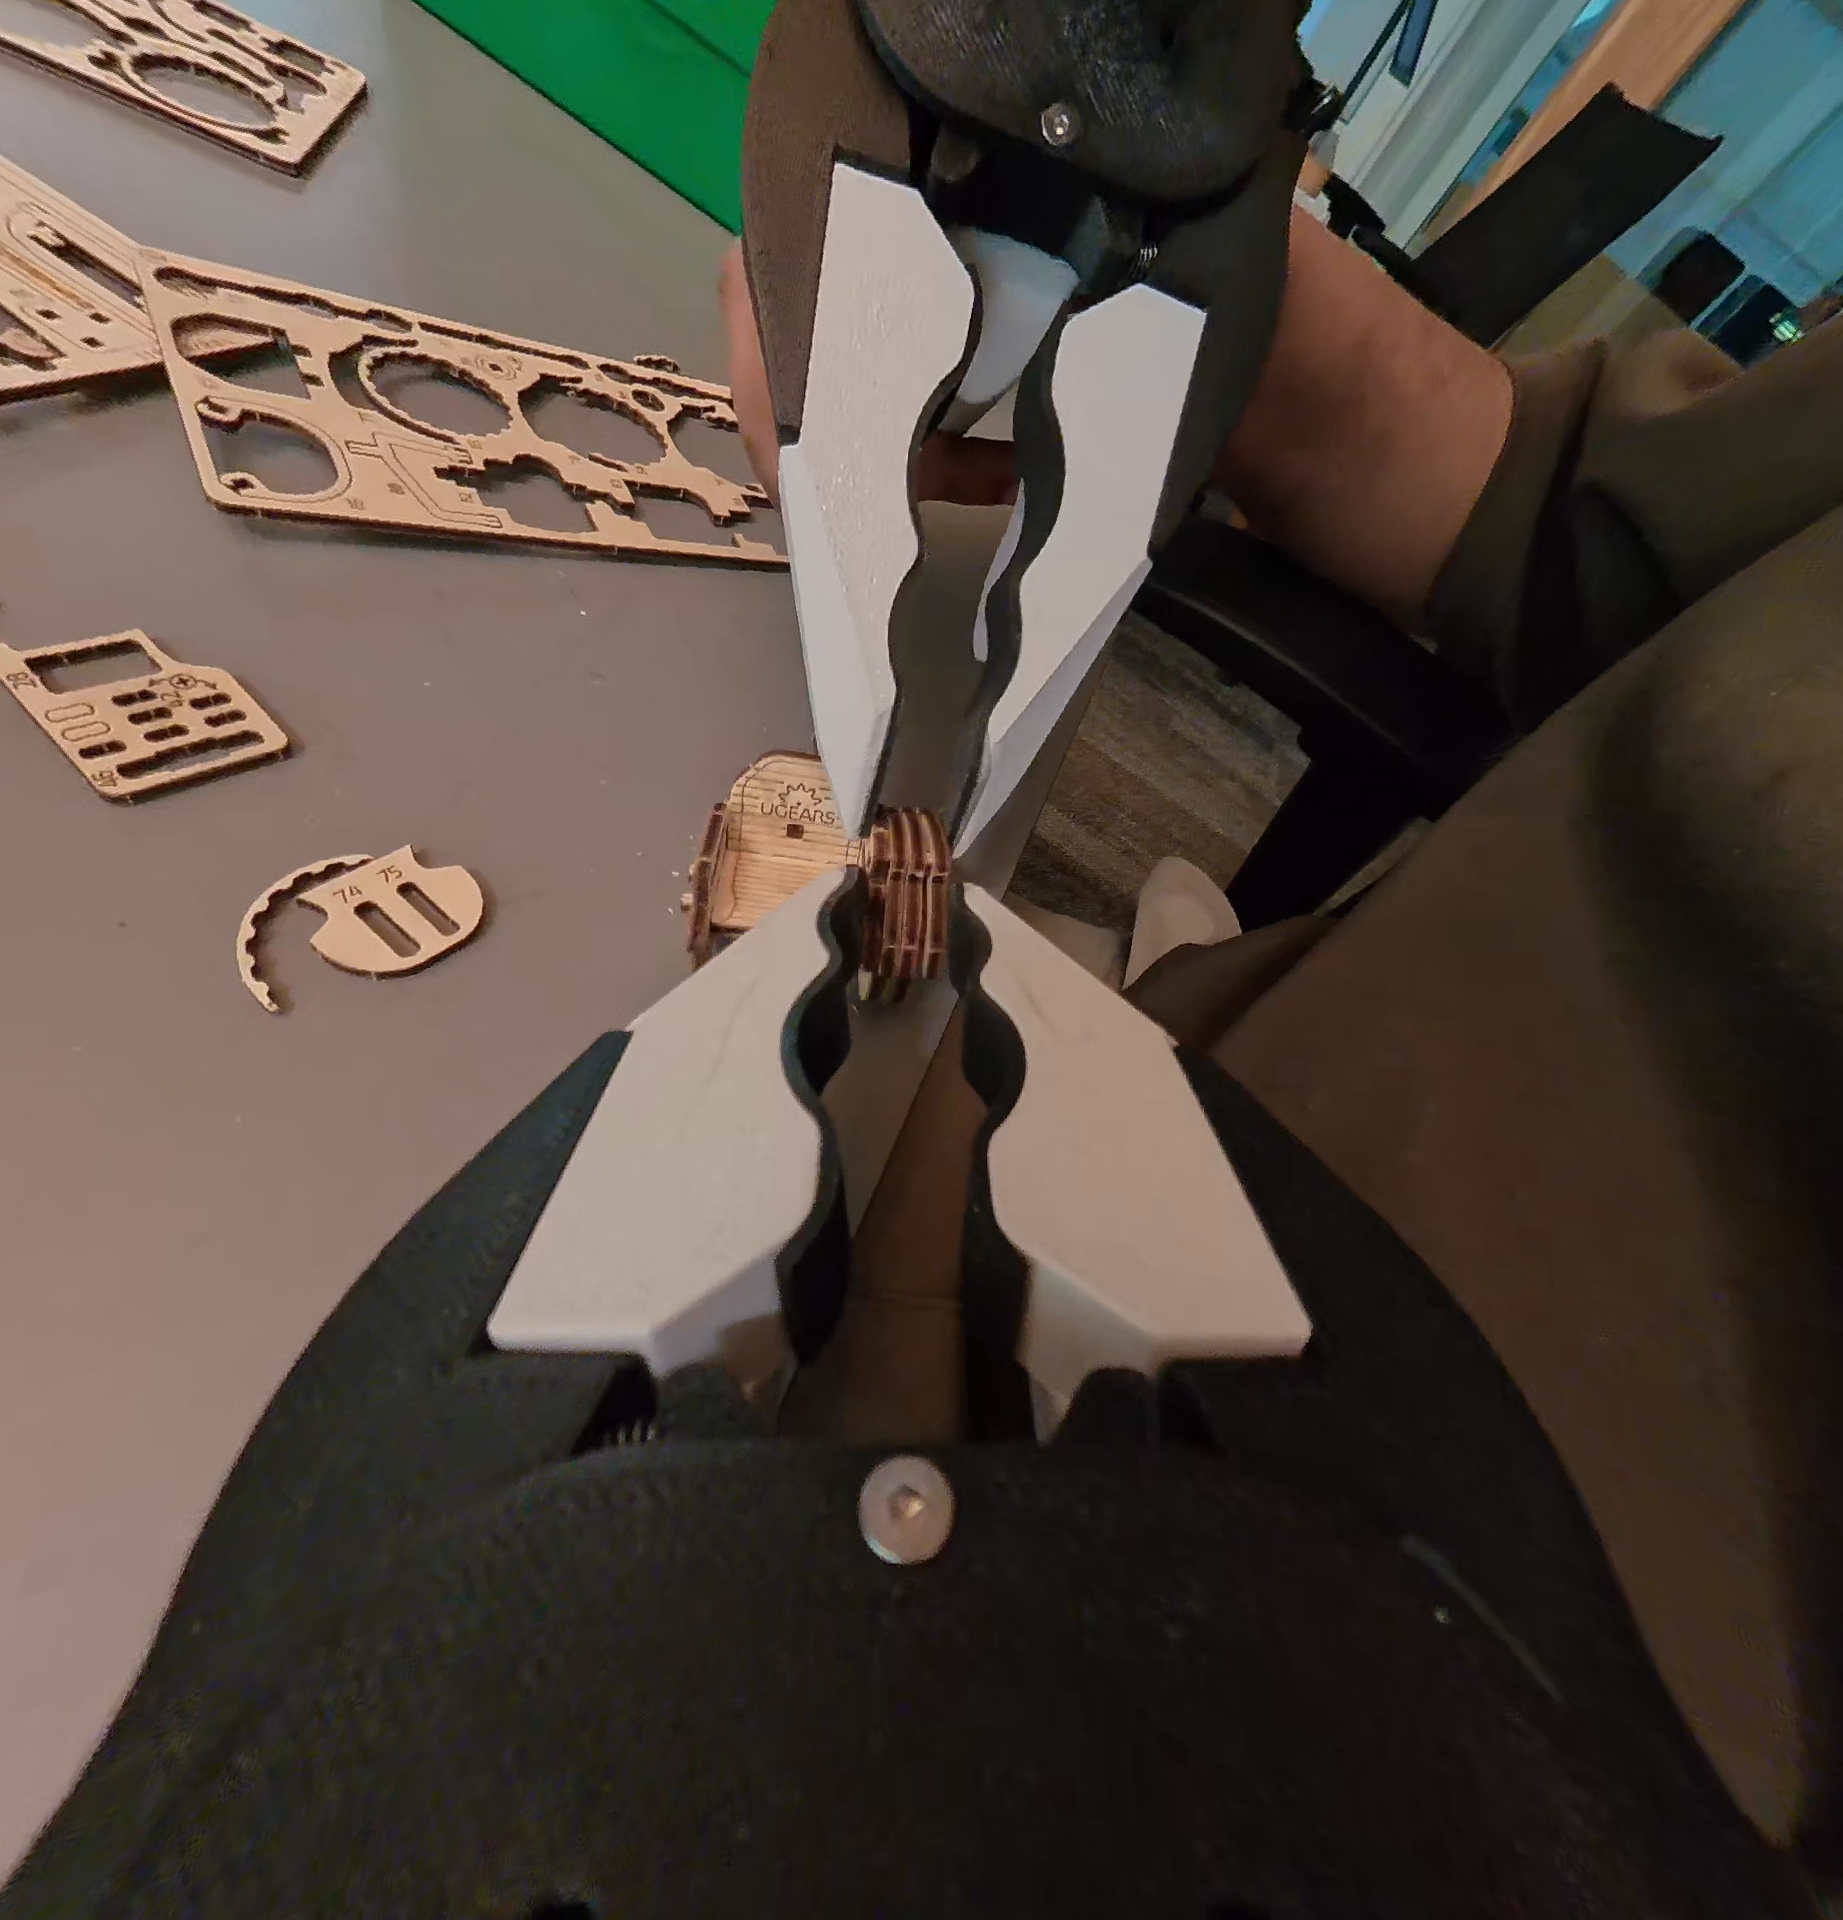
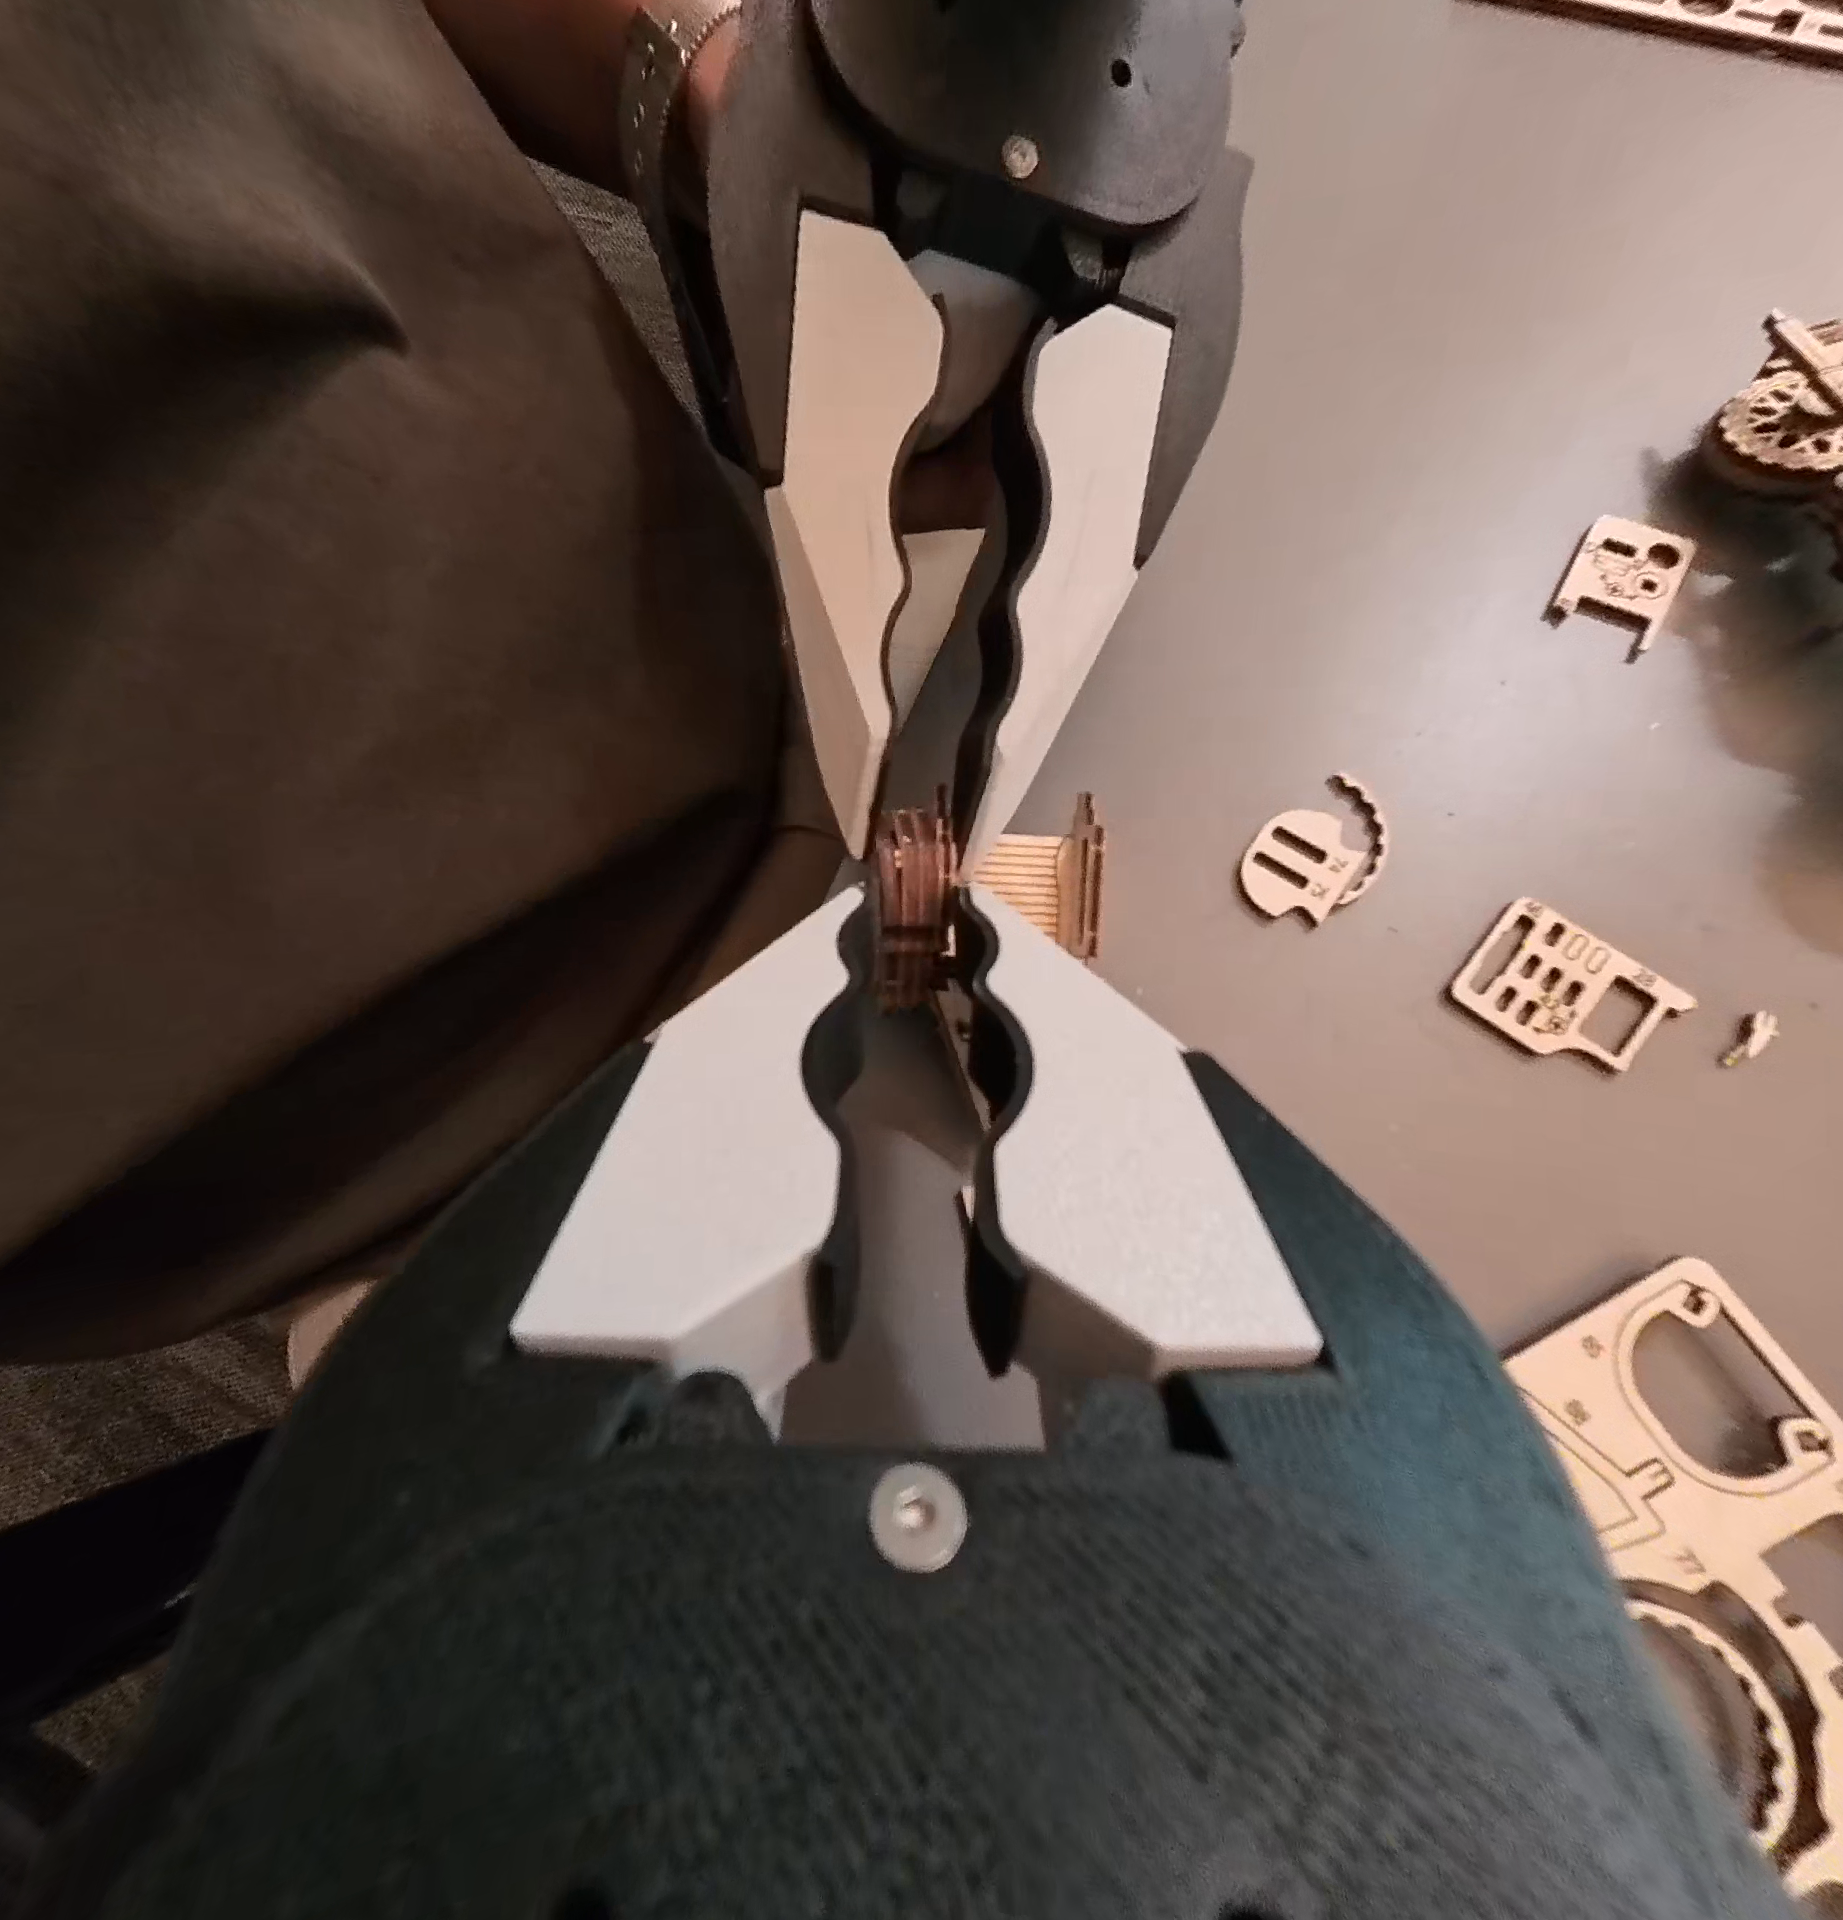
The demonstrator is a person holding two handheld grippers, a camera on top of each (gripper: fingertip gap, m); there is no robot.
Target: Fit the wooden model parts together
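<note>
Left gripper [image 1: 901, 904] clamping the layered wooden part [image 1: 904, 902] at my fingertips.
I am pinching that same part with the right gripper [image 2: 912, 914] from opposite, above the grey table [image 1: 481, 1039] edge.

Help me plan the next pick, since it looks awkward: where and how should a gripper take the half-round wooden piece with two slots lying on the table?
The half-round piece lies flat on the table, so come from above and probably pinch across its solid slotted body, edge to edge. Avoid the thin toothed arc curling off one side; it looks fragile.
</note>
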